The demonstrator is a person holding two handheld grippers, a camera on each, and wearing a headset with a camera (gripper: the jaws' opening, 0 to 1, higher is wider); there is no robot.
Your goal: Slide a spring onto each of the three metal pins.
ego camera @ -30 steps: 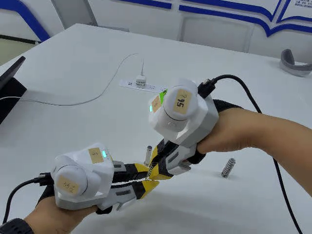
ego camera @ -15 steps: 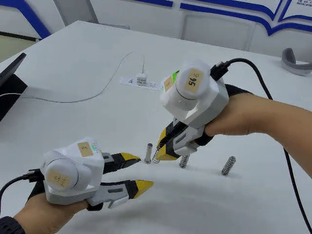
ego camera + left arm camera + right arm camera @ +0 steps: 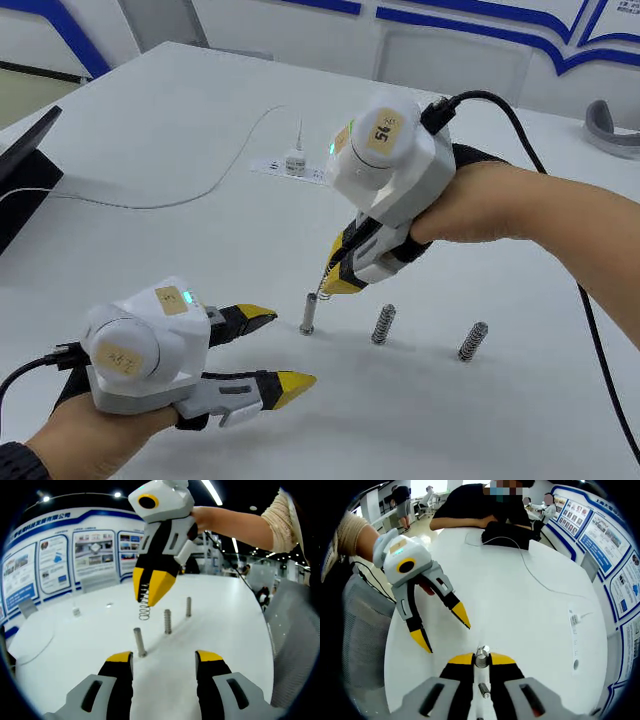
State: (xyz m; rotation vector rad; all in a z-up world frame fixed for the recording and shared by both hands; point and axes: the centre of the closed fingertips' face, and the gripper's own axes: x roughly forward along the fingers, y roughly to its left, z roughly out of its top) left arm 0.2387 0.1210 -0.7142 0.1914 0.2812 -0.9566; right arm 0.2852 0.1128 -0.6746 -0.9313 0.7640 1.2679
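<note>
One white bench (image 3: 150, 150) carries the work. Right tongs (image 3: 335, 285), nearer the job, tilt steeply down from a raised wrist, clamped on a spring (image 3: 144, 602). Left tongs (image 3: 290, 347) hover low, jaws apart, empty. Bare pin (image 3: 308, 313) stands upright; the spring hangs roughly along that axis, just above and slightly right of its top. Two neighbouring pins (image 3: 383, 323) already wear springs.
</note>
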